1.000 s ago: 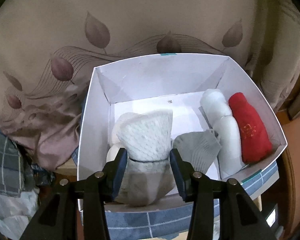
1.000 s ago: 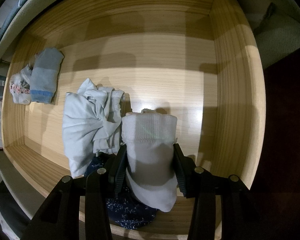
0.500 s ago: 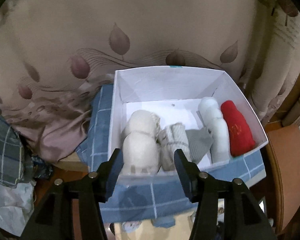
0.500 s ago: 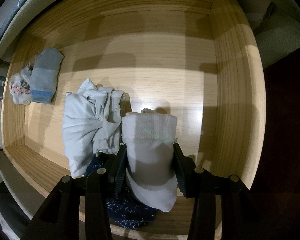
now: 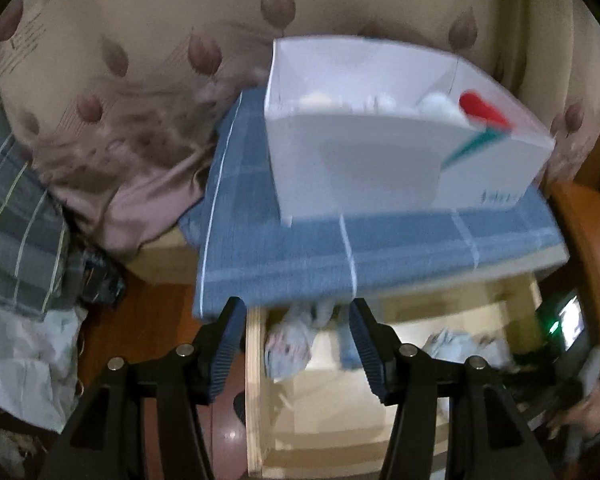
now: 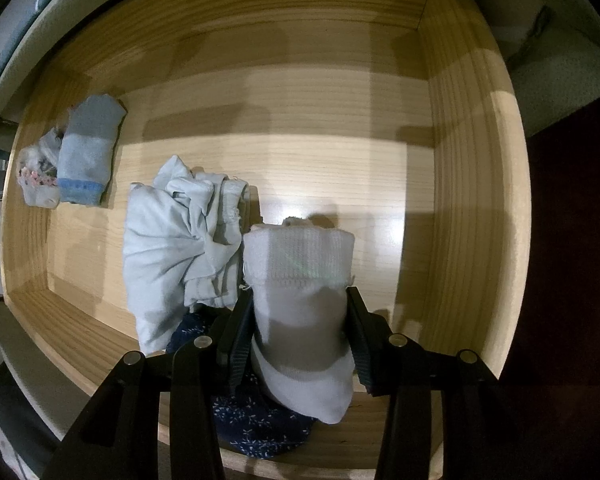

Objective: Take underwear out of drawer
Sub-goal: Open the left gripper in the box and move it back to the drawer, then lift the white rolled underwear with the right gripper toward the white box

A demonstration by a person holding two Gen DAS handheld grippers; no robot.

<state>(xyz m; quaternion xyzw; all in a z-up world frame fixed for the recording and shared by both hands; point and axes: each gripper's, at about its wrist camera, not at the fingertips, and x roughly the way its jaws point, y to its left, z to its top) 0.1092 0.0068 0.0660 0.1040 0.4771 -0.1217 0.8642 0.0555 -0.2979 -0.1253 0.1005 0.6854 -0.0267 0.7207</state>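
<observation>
My right gripper (image 6: 298,332) points down into the wooden drawer (image 6: 472,208) and is shut on a rolled white garment (image 6: 300,292). Beside it lie a crumpled pale grey piece (image 6: 176,240), a dark blue floral piece (image 6: 256,420), and a blue-banded roll (image 6: 88,152) with a small floral one (image 6: 36,176) at the far left. My left gripper (image 5: 298,348) is open with nothing between its fingers, above the drawer's near left corner (image 5: 256,380). The white box (image 5: 400,160) holding white rolls and a red one (image 5: 482,110) stands on a blue checked cloth (image 5: 300,256), beyond the gripper.
A beige leaf-print curtain (image 5: 140,80) hangs behind the box. Plaid fabric (image 5: 16,208) and white cloth (image 5: 20,368) pile up at the left. A brown wooden surface (image 5: 588,248) and a small lit screen (image 5: 568,320) are at the right. A hand (image 5: 580,416) shows at lower right.
The left gripper let go of a white roll into the box, opened, and drew back and down, so the drawer's edge now shows beneath it. The right gripper kept still.
</observation>
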